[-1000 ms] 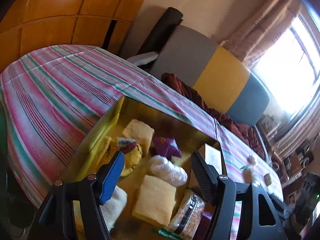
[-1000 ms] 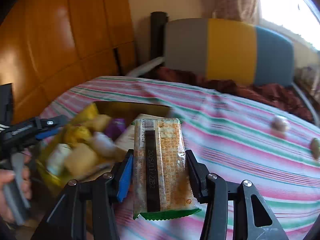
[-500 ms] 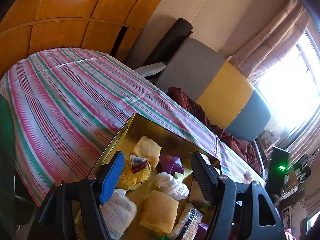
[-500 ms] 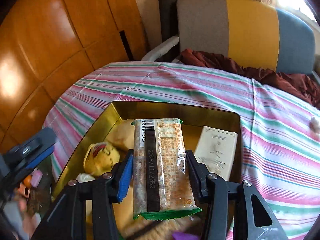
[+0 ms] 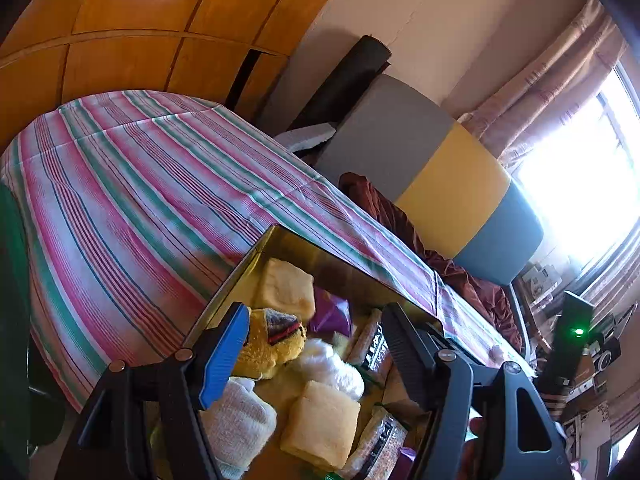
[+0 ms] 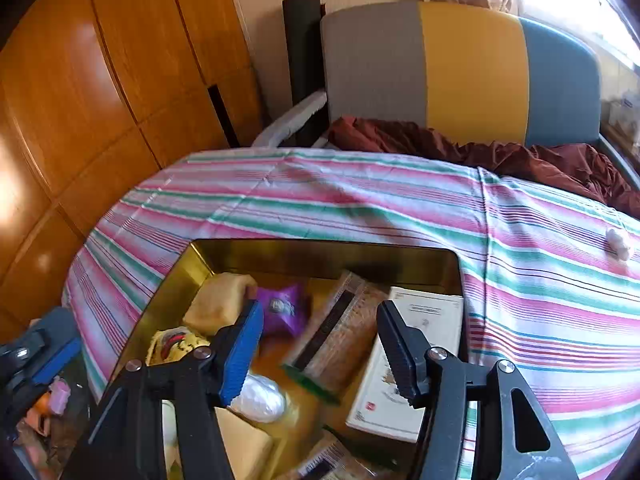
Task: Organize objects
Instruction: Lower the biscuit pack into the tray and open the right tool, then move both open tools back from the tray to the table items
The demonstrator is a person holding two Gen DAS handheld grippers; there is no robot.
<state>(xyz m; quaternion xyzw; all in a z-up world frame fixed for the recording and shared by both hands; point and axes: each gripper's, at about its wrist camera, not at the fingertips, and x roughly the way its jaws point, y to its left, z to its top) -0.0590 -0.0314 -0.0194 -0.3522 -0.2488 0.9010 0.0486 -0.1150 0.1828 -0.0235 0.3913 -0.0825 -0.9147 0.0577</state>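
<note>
A gold tin box (image 6: 176,288) sits on the striped tablecloth, holding several items: a yellow plush (image 5: 268,348), yellow sponges (image 5: 320,420), a purple packet (image 6: 282,312), a white booklet (image 6: 412,360) and wrapped snacks. My right gripper (image 6: 320,348) is open above the box. The orange cracker packet (image 6: 340,344) lies blurred in the box just below its fingers, free of them. My left gripper (image 5: 316,352) is open and empty over the box's left part; the cracker packet also shows there (image 5: 370,346).
A small white wrapped item (image 6: 618,242) lies on the striped cloth at far right. A grey, yellow and blue chair back (image 6: 460,72) with a maroon cloth stands behind the table. Wooden cabinet panels (image 6: 100,80) are at left.
My right gripper opened and let go of the cracker packet, which dropped into the tin box. My left gripper drew back a little and stays open.
</note>
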